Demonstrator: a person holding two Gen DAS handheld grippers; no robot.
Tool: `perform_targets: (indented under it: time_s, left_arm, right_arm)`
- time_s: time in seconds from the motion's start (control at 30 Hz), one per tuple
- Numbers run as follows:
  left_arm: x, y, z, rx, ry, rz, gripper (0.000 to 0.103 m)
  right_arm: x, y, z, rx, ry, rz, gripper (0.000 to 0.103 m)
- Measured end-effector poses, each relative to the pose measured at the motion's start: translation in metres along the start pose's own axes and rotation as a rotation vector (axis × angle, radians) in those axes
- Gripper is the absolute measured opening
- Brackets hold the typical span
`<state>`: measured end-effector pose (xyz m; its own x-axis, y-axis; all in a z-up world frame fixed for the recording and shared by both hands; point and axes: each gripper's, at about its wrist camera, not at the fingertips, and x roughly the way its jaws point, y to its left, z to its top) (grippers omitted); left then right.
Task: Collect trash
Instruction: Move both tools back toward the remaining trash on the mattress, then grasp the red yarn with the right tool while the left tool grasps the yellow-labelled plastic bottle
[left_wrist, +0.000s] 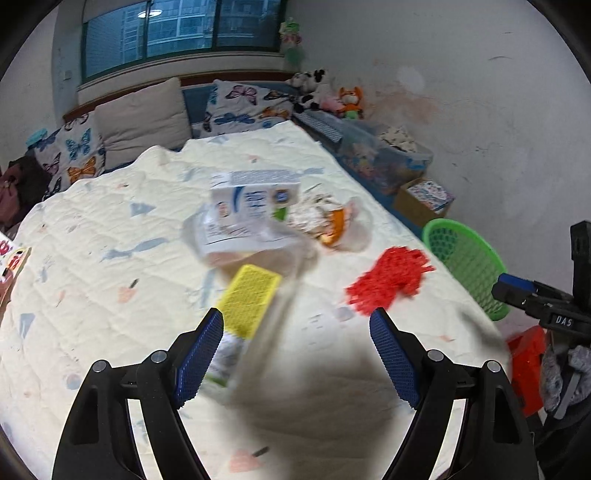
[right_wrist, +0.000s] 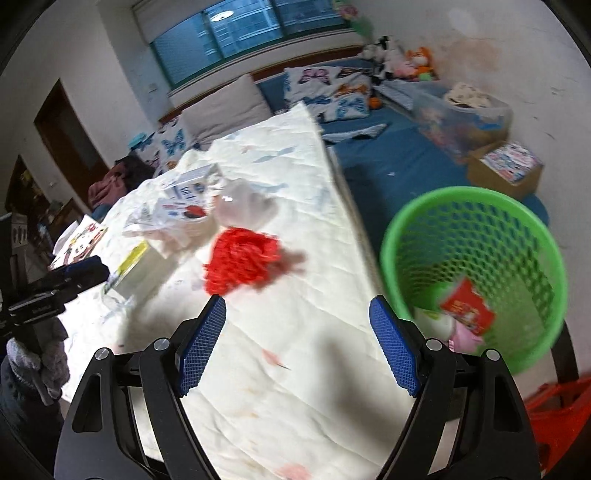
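Blue-padded fingers of the left gripper (left_wrist: 296, 321) spread wide and empty above a cream quilt (left_wrist: 92, 295) on the bed, a yellow-topped carton (left_wrist: 248, 300) lying just ahead of the left finger. That carton's long axis runs from about 7 o'clock to 1 o'clock in the left wrist view, its yellow end pointing away from the camera toward a blurred heap of trash: a white-and-blue milk box (left_wrist: 255, 199), crumpled clear plastic (left_wrist: 236, 240) and a wrapper with orange inside (left_wrist: 332, 221). A red shredded bundle (left_wrist: 388, 280) lies at 2 o'clock from the gripper, apart from the heap. At 3 o'clock, beyond the quilt's edge, stands a green mesh basket (left_wrist: 465, 258).

From the right wrist view, the right gripper (right_wrist: 297, 310) likewise hangs open and holds nothing, poised over the quilt's (right_wrist: 295, 369) near corner. The red bundle (right_wrist: 242, 262) sits at 11 o'clock just past its left finger. The green basket (right_wrist: 413, 236) stands at 2 o'clock beside the bed, upright with its mouth tilted toward the camera; inside lie a red packet (right_wrist: 467, 310), something pink (right_wrist: 465, 338) and a white item (right_wrist: 434, 323). Pillows with butterfly prints (right_wrist: 328, 92) line the headboard
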<state>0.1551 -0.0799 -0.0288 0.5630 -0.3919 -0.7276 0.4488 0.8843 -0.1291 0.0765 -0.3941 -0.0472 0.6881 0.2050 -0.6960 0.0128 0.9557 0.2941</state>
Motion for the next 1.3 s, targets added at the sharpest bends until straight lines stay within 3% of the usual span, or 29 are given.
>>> perform_targets:
  time_s: [0.33,0.73,1.1,1.3]
  left_arm:
    - [0.009,0.023,-0.01,-0.013,0.035,0.018,0.079]
    - [0.032,0.032,-0.002,0.012,0.091,0.003,0.079]
    - [0.055,0.031,0.007,0.042,0.138,0.013,0.074]
    - [0.065,0.028,0.01,0.056,0.161,0.017,0.072]
  right_arm:
    - [0.057,0.034,0.02,-0.021,0.049,0.047,0.08]
    - [0.107,0.035,0.033,0.041,0.091,0.045,0.079]
    - [0.111,0.039,0.03,0.017,0.103,0.049,0.057]
    - [0.102,0.04,0.029,0.009,0.092,0.062,0.053]
